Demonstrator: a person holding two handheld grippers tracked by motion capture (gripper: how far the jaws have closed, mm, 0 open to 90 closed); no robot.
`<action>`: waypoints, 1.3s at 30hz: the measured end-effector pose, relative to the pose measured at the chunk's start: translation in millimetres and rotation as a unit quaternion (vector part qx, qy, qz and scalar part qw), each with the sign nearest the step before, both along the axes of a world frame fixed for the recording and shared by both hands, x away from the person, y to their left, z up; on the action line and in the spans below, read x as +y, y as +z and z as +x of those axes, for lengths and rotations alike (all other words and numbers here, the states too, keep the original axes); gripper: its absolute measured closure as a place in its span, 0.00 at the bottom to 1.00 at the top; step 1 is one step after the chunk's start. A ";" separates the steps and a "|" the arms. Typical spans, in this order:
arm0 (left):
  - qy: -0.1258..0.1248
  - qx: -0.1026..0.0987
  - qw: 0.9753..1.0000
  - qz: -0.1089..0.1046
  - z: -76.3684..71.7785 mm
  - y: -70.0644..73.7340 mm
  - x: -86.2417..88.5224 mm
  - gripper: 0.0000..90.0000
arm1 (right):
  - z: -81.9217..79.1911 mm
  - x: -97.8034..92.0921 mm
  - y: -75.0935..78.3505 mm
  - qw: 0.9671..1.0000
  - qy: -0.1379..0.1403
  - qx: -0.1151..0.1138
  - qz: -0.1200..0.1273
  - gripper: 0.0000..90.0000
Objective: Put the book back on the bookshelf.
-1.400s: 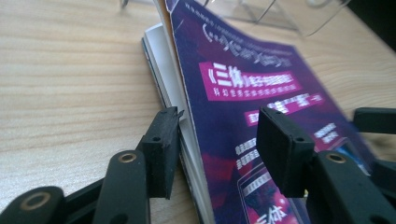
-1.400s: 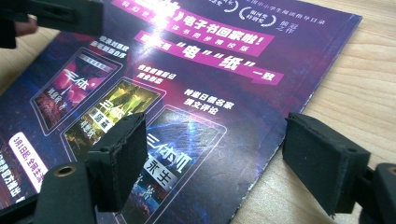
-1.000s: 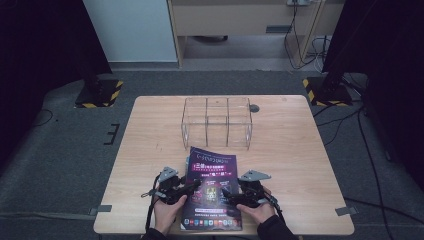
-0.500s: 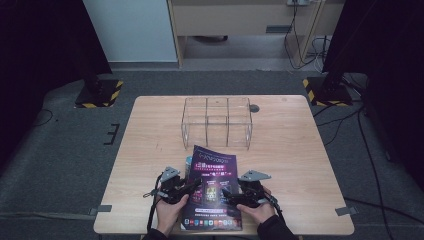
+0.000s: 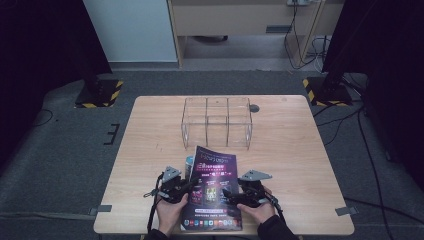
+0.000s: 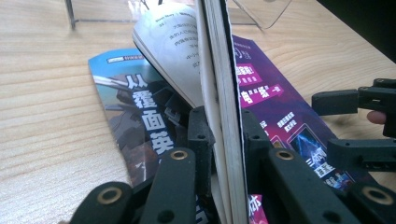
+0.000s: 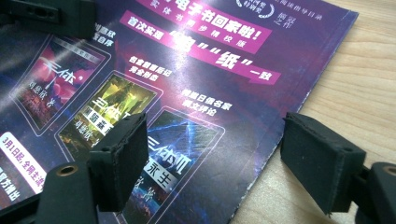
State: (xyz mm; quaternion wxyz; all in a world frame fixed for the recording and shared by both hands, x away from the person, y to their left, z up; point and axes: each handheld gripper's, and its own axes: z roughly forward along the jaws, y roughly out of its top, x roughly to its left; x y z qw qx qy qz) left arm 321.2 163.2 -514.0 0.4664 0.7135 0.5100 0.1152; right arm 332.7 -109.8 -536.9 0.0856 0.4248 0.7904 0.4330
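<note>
A magazine with a purple cover (image 5: pixel 215 185) lies at the table's near edge between both hands. My left gripper (image 5: pixel 186 187) is shut on its left edge. In the left gripper view the jaws (image 6: pixel 222 121) clamp a sheaf of pages and the purple cover (image 6: pixel 271 93), lifted off a blue printed page (image 6: pixel 130 98) beneath. My right gripper (image 5: pixel 227 196) stands open on the right side. Its black pads (image 7: pixel 123 154) straddle the magazine's right edge (image 7: pixel 289 98) without touching it.
A clear plastic box with compartments (image 5: pixel 217 122) stands on the wooden table (image 5: pixel 300 150) just beyond the magazine. A small dark round object (image 5: pixel 254 108) lies behind the box. Black curtains and floor cables surround the table.
The magazine's left side has risen slightly in my left gripper, baring a strip of the blue page underneath. Both hands have stayed in place.
</note>
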 end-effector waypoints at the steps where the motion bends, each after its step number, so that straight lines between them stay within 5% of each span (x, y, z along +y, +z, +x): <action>1: 0.000 -0.003 1.000 -0.001 -0.9 1.1 -0.4 0.87 | -0.1 -0.1 0.3 1.000 0.001 0.002 0.001 0.25; 15: -0.006 -0.043 0.999 -0.026 -11.9 22.0 -4.4 0.89 | 0.4 -5.9 5.6 1.000 0.011 0.012 0.012 0.20; 25: -0.010 -0.087 0.995 -0.041 -20.3 44.0 -6.2 0.89 | 1.5 -9.2 8.4 0.999 0.011 0.013 0.030 0.19; 39: -0.017 -0.100 0.994 -0.046 -25.7 48.3 -7.5 0.89 | 7.1 -5.4 1.7 0.995 0.040 0.043 0.083 0.19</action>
